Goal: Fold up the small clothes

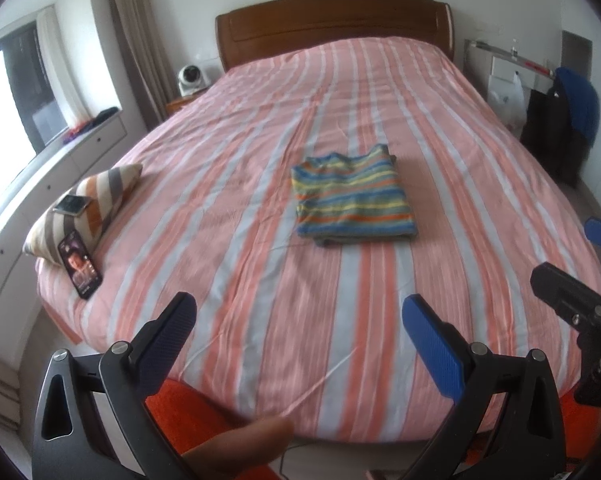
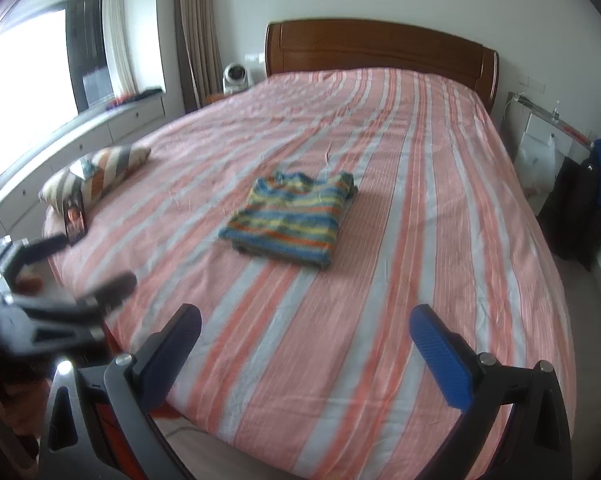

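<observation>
A small striped shirt (image 1: pixel 352 196), in blue, yellow, green and orange bands, lies folded into a rectangle on the middle of the pink and grey striped bed (image 1: pixel 260 272). It also shows in the right wrist view (image 2: pixel 290 220). My left gripper (image 1: pixel 300 316) is open and empty, held over the foot of the bed, well short of the shirt. My right gripper (image 2: pixel 306 326) is open and empty too, near the foot edge. The right gripper shows at the right edge of the left wrist view (image 1: pixel 572 280), and the left gripper, blurred, shows at the left of the right wrist view (image 2: pixel 88 268).
A striped cushion (image 1: pixel 88 204) lies at the bed's left edge with one phone (image 1: pixel 72 205) on it and another phone (image 1: pixel 80 266) leaning against it. A wooden headboard (image 1: pixel 332 24) stands at the far end. A dark coat and blue cloth (image 1: pixel 564 120) hang at the right.
</observation>
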